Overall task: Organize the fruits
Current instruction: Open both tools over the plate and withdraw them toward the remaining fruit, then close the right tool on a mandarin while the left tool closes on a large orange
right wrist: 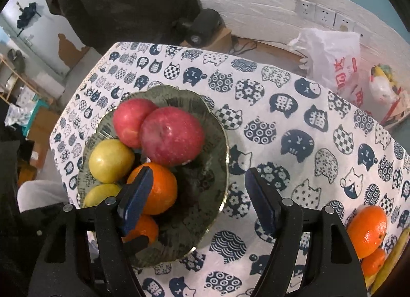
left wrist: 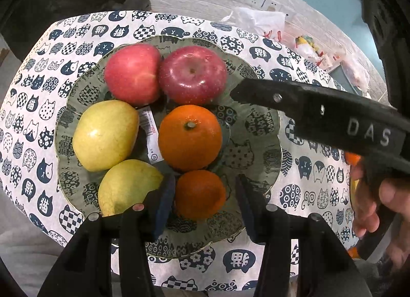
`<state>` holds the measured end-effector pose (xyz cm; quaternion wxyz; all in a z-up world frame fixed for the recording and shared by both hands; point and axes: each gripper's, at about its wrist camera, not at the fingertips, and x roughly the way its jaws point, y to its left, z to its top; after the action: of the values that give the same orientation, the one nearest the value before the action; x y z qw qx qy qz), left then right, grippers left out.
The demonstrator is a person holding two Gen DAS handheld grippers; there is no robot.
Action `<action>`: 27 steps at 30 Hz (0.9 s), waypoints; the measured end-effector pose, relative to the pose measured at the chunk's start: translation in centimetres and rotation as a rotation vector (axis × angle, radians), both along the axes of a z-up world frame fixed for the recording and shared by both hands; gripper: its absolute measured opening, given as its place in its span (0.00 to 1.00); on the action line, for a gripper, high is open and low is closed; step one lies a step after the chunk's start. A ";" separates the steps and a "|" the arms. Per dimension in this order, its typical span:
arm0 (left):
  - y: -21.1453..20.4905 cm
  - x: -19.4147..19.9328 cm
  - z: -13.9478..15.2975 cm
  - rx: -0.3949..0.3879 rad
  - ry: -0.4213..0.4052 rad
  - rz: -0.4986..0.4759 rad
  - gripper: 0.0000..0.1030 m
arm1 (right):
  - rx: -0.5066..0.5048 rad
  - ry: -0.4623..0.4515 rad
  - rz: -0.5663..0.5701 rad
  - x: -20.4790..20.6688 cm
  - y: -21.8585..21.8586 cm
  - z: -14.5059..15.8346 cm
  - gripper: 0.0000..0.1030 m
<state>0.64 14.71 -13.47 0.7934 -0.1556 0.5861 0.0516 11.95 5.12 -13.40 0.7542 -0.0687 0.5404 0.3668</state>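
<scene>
Left wrist view: looks steeply down on a greenish glass plate (left wrist: 256, 143) standing on a cat-print tablecloth (left wrist: 307, 194). Holds six fruits: two red apples (left wrist: 132, 73) (left wrist: 192, 74) touching at the far side, two yellow-green fruits (left wrist: 105, 134) (left wrist: 128, 185) on the left, a large orange (left wrist: 189, 137) near the middle, a small orange (left wrist: 200, 194) nearest the camera. Between the upper yellow fruit and the large orange, a printed label (left wrist: 151, 133) lying on the glass.

Left gripper (left wrist: 205, 194): set narrow, straddling the small orange; left pad right against the peel, right pad clearly apart from it, so no grip.

At the right edge, a hand (left wrist: 371, 207) around the other tool's handle.

Right wrist view: right gripper (right wrist: 200, 194) spread wide and holding nothing, left finger in front of the large orange, right finger over bare cloth just past the plate's rim. Well apart from the plate, at the lower right, two more oranges (right wrist: 366, 230) (right wrist: 372, 262) touching each other beside a banana (right wrist: 389, 261). Beyond the table, a white plastic bag (right wrist: 330, 61) under a row of wall sockets (right wrist: 325, 15).
</scene>
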 end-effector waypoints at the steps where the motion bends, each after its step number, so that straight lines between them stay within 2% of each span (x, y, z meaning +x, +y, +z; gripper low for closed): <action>1: -0.1 0.0 0.1 0.003 -0.001 -0.001 0.50 | -0.006 -0.004 -0.002 -0.1 -0.1 0.0 0.73; 7: -0.6 0.3 0.8 0.043 -0.013 -0.010 0.63 | -0.045 -0.043 -0.021 -0.5 -1.7 0.8 0.73; 27: -5.3 2.1 3.7 0.111 -0.074 -0.094 0.73 | -0.121 -0.128 -0.149 -1.9 -10.4 4.0 0.76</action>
<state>2.72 9.39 -9.81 0.8236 -0.0852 0.5592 0.0408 10.09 -5.26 -9.38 0.8067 -0.0967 0.5160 0.2713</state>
